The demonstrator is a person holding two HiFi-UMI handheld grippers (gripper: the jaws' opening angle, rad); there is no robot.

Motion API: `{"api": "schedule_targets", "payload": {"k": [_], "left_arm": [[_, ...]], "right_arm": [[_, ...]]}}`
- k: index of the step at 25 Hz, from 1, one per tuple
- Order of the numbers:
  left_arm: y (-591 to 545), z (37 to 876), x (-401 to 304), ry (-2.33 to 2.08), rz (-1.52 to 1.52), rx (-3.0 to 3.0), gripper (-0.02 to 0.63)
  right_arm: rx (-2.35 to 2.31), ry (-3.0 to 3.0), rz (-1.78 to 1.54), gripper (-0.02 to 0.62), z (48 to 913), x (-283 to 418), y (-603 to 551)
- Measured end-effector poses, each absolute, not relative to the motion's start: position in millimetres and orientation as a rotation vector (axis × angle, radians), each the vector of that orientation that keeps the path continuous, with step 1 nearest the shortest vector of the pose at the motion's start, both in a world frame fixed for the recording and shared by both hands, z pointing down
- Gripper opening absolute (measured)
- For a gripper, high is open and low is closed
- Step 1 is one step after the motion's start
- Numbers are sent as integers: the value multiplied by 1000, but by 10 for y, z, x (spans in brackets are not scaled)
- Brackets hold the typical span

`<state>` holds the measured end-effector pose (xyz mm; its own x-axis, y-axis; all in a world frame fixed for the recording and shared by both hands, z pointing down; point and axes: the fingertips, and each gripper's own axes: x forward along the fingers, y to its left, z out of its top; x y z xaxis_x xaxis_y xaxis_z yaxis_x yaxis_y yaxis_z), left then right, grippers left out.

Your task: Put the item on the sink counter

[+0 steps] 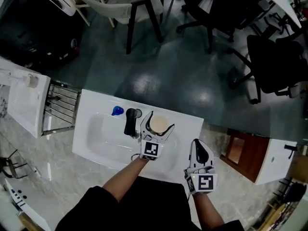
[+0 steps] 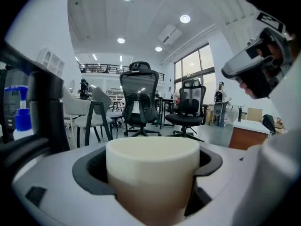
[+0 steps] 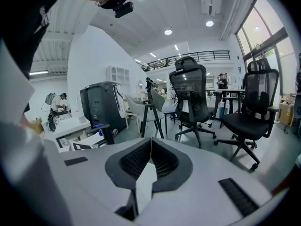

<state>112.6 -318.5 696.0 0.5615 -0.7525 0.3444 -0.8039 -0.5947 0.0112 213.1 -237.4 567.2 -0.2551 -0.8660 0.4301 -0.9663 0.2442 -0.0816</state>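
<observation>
A cream cup [image 1: 159, 124] stands at the back of the white sink counter [image 1: 188, 127], right of the black faucet [image 1: 130, 121]. My left gripper [image 1: 162, 119] reaches over the counter, shut on the cup from both sides. In the left gripper view the cup [image 2: 153, 173] fills the space between the dark pads [image 2: 87, 171] of the left gripper [image 2: 150, 159]. My right gripper [image 1: 197, 142] hovers over the counter's front right corner, shut, with nothing in it. In the right gripper view its ribbed pads [image 3: 134, 161] meet at the tip of the right gripper [image 3: 151, 145].
The basin [image 1: 101, 138] takes the counter's left half; a blue-topped bottle [image 1: 117, 110] stands behind the faucet. A metal rack [image 1: 60, 105] and another white unit [image 1: 26, 100] lie left, a wooden cabinet [image 1: 243, 150] right. Office chairs [image 1: 226, 8] stand beyond.
</observation>
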Motion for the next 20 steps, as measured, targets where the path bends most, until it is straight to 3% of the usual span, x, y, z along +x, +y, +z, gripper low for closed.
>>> {"api": "schedule_targets", "payload": {"k": [12,20], "left_arm": [[-3208,7163,1219,-1327,328,2657,457],[-3283,7344,1203,-1318,463,2656,457]], "right_arm": [[1678,-2202,426,31,5736,2212,-2410],[1656,-2180,500,32,5745,2177,-2418]]}}
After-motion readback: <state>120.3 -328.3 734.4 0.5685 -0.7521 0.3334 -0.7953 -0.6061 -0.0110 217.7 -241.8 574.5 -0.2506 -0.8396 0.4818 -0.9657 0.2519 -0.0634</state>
